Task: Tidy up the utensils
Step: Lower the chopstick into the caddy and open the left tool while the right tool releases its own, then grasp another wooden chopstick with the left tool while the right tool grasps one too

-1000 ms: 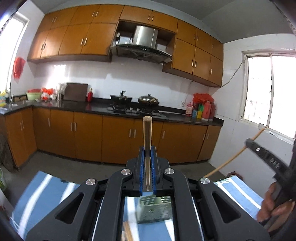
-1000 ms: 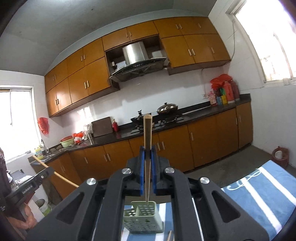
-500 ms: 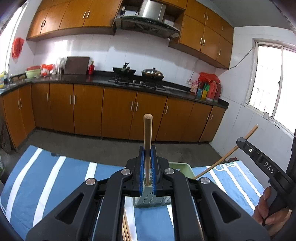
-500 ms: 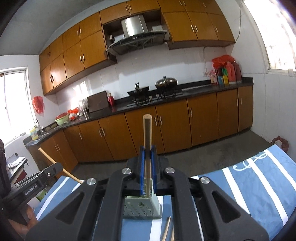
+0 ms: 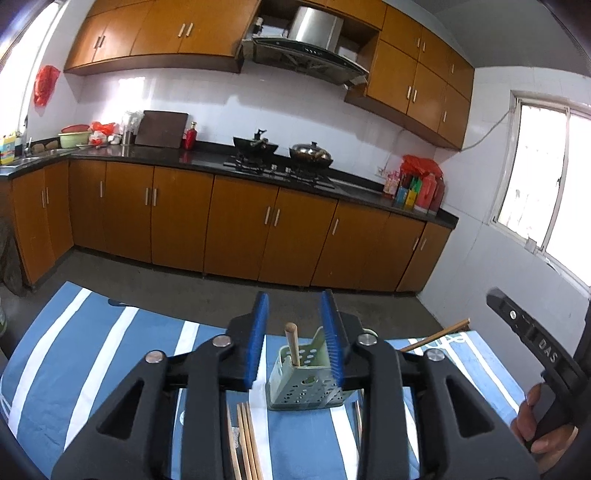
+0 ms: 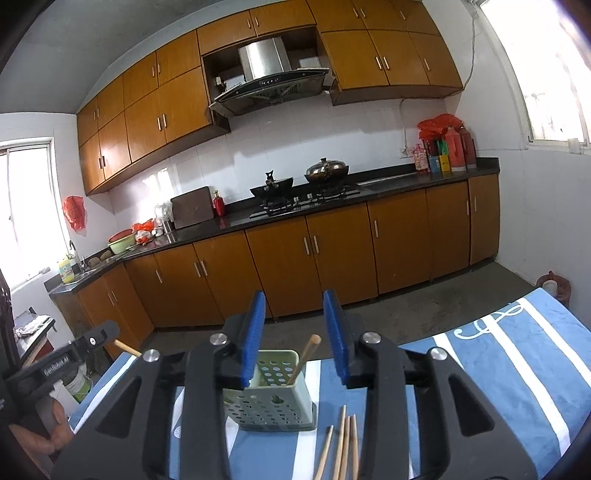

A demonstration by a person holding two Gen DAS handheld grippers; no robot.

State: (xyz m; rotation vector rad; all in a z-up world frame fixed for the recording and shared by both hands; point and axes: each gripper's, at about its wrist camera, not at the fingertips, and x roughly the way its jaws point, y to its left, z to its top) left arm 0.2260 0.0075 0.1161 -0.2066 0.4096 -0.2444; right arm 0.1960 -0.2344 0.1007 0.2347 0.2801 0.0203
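Left gripper [image 5: 295,341]: jaws opening, nothing pinched.
Right gripper [image 6: 295,334]: jaws opening, also empty.
Wooden chopstick [image 5: 293,343]: leaning inside the pale green perforated plastic holder [image 5: 306,384].
Loose chopsticks [image 6: 341,446]: lying on the blue striped cloth [image 6: 517,354] beside the holder.
Tip: lift both grippers clear without knocking the holder.

This is a home kitchen. Orange-brown wall cupboards [image 5: 155,33] and base cupboards [image 5: 236,225] run along white tiled walls, with a steel extractor hood [image 5: 314,35] above a gas hob [image 5: 280,170] carrying a wok [image 5: 255,146] and a lidded pot [image 5: 312,153]. The dark surface [image 5: 207,158] also holds a chopping board [image 5: 160,129], bottles [image 5: 417,188] and a sink [image 5: 33,158] at its left end.
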